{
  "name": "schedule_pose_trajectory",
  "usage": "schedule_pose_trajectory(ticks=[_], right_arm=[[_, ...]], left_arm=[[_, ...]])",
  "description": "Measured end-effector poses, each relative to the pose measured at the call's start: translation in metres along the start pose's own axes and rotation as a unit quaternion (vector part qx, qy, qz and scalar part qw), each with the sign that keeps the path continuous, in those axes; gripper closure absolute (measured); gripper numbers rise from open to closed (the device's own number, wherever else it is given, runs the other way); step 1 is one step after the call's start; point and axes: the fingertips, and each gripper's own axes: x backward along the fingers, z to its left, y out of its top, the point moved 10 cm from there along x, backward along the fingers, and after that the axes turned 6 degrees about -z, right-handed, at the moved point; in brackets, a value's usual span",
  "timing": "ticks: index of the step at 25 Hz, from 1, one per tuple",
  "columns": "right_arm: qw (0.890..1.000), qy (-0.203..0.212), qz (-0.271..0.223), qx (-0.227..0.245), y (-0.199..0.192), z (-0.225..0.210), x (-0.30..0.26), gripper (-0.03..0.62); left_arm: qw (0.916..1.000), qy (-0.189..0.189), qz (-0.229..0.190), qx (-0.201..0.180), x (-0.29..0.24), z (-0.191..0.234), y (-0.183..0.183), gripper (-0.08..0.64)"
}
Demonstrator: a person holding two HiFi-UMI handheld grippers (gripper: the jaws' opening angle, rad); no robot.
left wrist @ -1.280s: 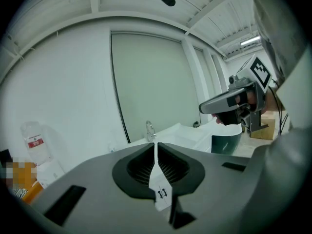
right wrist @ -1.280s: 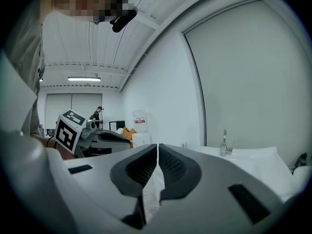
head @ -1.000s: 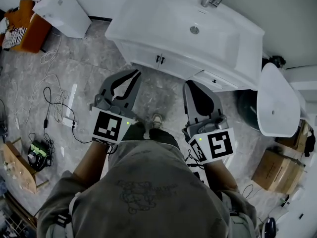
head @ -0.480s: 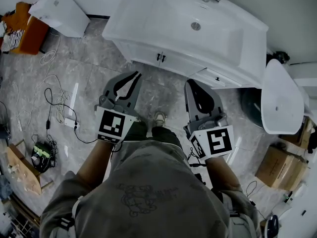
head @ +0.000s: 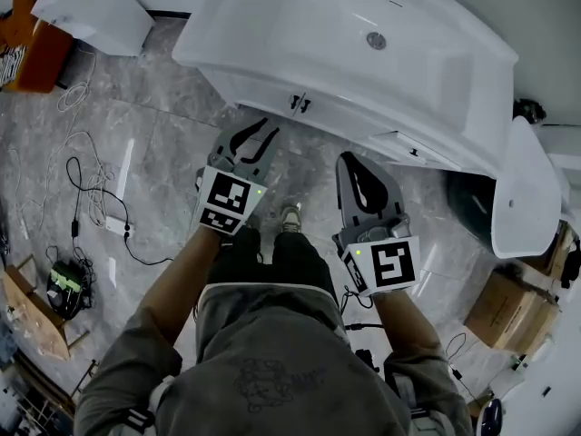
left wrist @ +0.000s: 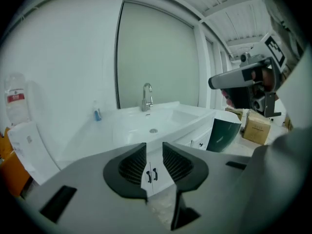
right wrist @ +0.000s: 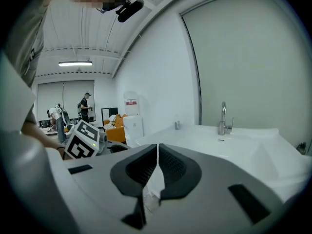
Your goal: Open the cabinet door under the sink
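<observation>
Jaws of the left gripper (left wrist: pixel 154 152) stand apart, framing the cabinet door (left wrist: pixel 160 180) and its handles (left wrist: pixel 151 175) under the sink (left wrist: pixel 151 123), not touching; right gripper (right wrist: pixel 157 152) jaws are pressed together, empty.

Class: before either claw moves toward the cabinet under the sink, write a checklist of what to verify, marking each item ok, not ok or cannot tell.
1. Cabinet doors shut, ready to be opened: ok.
2. Left claw with jaws apart: ok.
3. Door handles framed between the left claw's jaws: ok.
4. Left claw touching a handle: not ok, it hangs short of the doors.
5. Right claw shut on nothing, held off to the side: ok.
6. Which of the two doors to pull: cannot tell.
</observation>
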Motion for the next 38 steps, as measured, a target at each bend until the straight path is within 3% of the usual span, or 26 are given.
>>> schedule_pose_trajectory(ticks=[3,10,16,20,28,33,38], right_arm=[[1.0,-0.005,0.006,0.003,-0.034,-0.005,-0.02,0.56],[0.999,-0.041,0.016,-0.006,-0.116,-0.031,-0.063,0.56],[0.997,-0.068,0.027,-0.02,-0.172,-0.043,-0.086,0.56],[0.997,-0.071,0.036,-0.023,-0.201,-0.048,-0.093,0.561],[0.994,-0.086,0.05,-0.034,-0.24,-0.058,-0.1,0.561],[0.993,-0.092,0.056,-0.044,-0.25,-0.06,-0.097,0.56],[0.993,-0.092,0.065,-0.045,-0.252,-0.057,-0.094,0.561]], left_arm=[[0.9997,-0.01,0.017,0.011,-0.036,0.008,-0.042,0.439],[0.9986,-0.017,0.047,0.017,-0.108,0.018,-0.124,0.437],[0.9967,-0.004,0.06,0.055,-0.152,0.019,-0.17,0.437],[0.9964,0.0,0.074,0.042,-0.184,0.018,-0.197,0.437],[0.9948,0.004,0.084,0.058,-0.228,0.024,-0.235,0.437],[0.9956,0.001,0.078,0.052,-0.241,0.025,-0.237,0.468],[0.9943,-0.004,0.057,0.089,-0.24,0.027,-0.241,0.508]])
